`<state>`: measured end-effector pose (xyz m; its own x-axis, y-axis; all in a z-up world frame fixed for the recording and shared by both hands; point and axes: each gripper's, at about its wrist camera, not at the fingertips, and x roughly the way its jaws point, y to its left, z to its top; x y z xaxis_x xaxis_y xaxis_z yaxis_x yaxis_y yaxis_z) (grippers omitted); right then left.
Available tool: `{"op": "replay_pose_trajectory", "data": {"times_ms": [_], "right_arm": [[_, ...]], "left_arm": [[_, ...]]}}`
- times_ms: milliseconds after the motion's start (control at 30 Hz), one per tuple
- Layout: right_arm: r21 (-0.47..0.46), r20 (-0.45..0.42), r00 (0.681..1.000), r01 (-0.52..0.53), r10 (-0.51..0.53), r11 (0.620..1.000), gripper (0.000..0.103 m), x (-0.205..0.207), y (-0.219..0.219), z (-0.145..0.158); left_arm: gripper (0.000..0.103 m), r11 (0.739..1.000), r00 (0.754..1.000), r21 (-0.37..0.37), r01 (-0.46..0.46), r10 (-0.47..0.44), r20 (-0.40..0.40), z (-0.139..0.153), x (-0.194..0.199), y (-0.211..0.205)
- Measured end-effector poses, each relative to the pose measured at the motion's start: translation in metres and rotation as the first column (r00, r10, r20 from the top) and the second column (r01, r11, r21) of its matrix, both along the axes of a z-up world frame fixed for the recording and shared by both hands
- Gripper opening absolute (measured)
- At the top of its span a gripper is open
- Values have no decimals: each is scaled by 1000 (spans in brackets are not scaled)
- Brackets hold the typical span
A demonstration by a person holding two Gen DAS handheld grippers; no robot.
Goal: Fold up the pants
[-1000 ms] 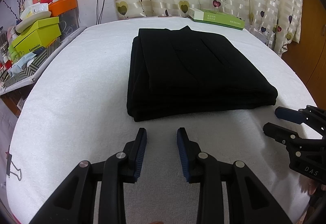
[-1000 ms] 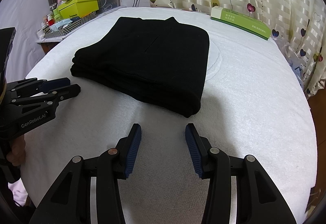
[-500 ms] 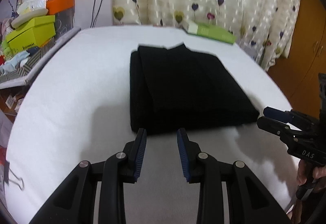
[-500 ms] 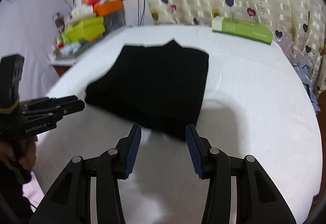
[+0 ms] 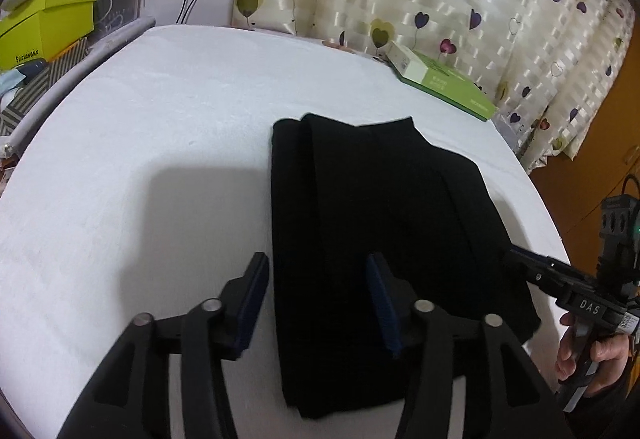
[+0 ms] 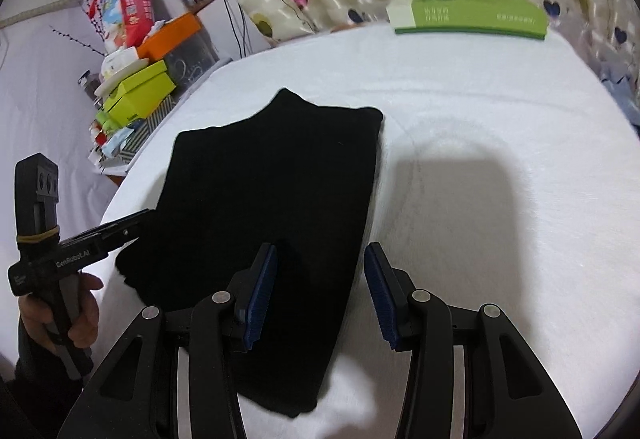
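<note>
Left wrist alone shows pants [image 5: 380, 231] layered folds.

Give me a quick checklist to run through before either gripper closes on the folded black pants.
1. Left gripper open: ok; its jaws straddle the left edge of the folded black pants.
2. Right gripper open: ok; its jaws straddle the pants' right edge.
3. Pants held by neither gripper: ok; no cloth is pinched.
4. Pants lie flat in a neat stack on the white towel-covered table: ok.
5. Every layer would fall between the jaws: cannot tell; the layers at the near edge do not show.
6. Green box clear of the pants: ok; it lies apart at the far edge.
</note>
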<state>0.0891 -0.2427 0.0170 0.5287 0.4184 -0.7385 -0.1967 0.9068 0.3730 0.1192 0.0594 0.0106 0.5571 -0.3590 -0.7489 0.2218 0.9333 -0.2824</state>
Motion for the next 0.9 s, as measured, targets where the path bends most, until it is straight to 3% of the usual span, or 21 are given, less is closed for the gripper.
{"op": "replay_pose_trajectory", "data": {"times_ms": [167, 267, 333, 400, 500, 567, 900], "right_arm": [[28, -5, 1000, -8, 8, 1000, 47, 13, 2, -4], [26, -3, 1000, -10, 10, 1000, 47, 16, 5, -4], [22, 0, 1000, -14, 14, 1000, 45, 16, 6, -4], [38, 8, 1000, -19, 18, 999, 23, 16, 5, -2], [62, 15, 1000, -10, 9, 998, 14, 15, 4, 5], [72, 38, 999, -18, 16, 997, 13, 11, 5, 14], [73, 134, 989, -77, 67, 994, 13, 18, 40, 63]], "left_arm": [[66, 998, 999, -58, 16, -18, -36, -7, 16, 3], [66, 998, 999, -57, 31, -33, -31, -8, 20, -2], [59, 997, 998, -54, 53, -55, -26, -6, 20, -6], [46, 997, 998, -46, 62, -62, -8, -4, 18, -10], [30, 997, 998, -43, 57, -56, 18, 3, 13, -10], [25, 997, 998, -60, 57, -55, 33, 10, 11, -8], [23, 999, 991, -29, 41, -37, 131, 53, 18, 10]]}}
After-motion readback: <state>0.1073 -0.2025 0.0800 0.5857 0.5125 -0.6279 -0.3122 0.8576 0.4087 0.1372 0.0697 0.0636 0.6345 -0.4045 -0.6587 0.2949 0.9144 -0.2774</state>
